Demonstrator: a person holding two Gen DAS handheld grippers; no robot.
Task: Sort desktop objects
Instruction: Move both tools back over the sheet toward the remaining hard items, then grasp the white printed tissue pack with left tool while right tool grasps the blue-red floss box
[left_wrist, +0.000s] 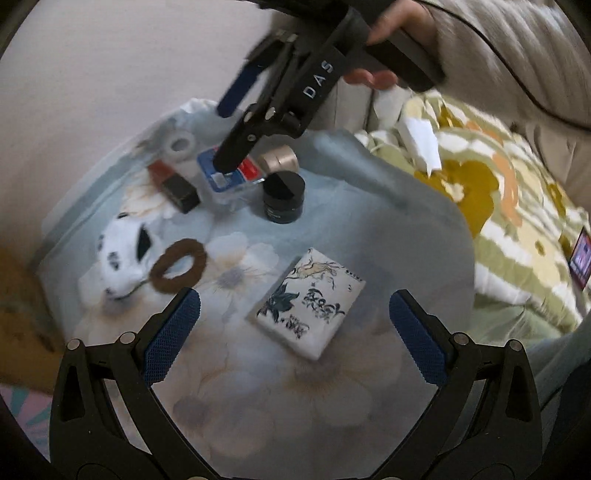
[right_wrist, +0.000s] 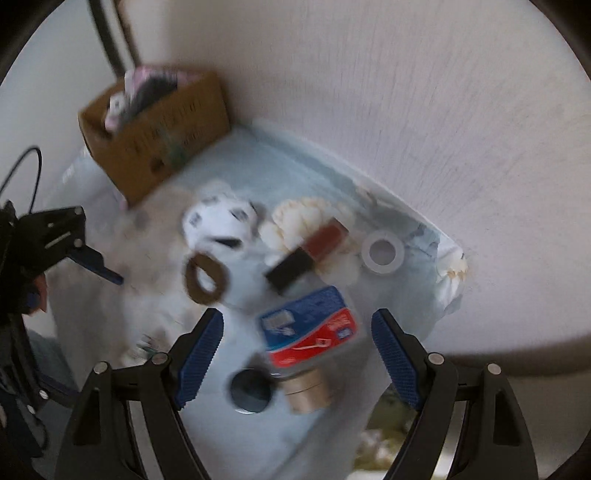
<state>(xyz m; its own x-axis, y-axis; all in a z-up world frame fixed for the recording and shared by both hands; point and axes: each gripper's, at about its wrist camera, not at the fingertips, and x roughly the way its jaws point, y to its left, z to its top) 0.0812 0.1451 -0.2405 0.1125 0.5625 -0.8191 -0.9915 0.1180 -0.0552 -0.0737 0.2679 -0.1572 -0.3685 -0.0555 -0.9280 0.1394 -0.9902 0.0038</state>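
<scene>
Bedroom in someone's home, pretty sure. Small table (left_wrist: 424, 206) pushed into corner against plain pale wall (right_wrist: 406, 110), draped in light blue floral cloth (left_wrist: 258, 387). Bed right beside it, green-yellow flower-print quilt (left_wrist: 498, 206) bunched along table's edge. Cardboard box (right_wrist: 155, 136) stuffed with odds and ends at far corner. Plush toy (left_wrist: 118, 258), hair scrunchie (left_wrist: 179, 266), cosmetic jar (left_wrist: 283, 197) lying around.

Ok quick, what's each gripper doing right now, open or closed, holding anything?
Left gripper: open, holding nothing, above the patterned tissue pack.
Right gripper: open, holding nothing, over the blue and red box.
</scene>
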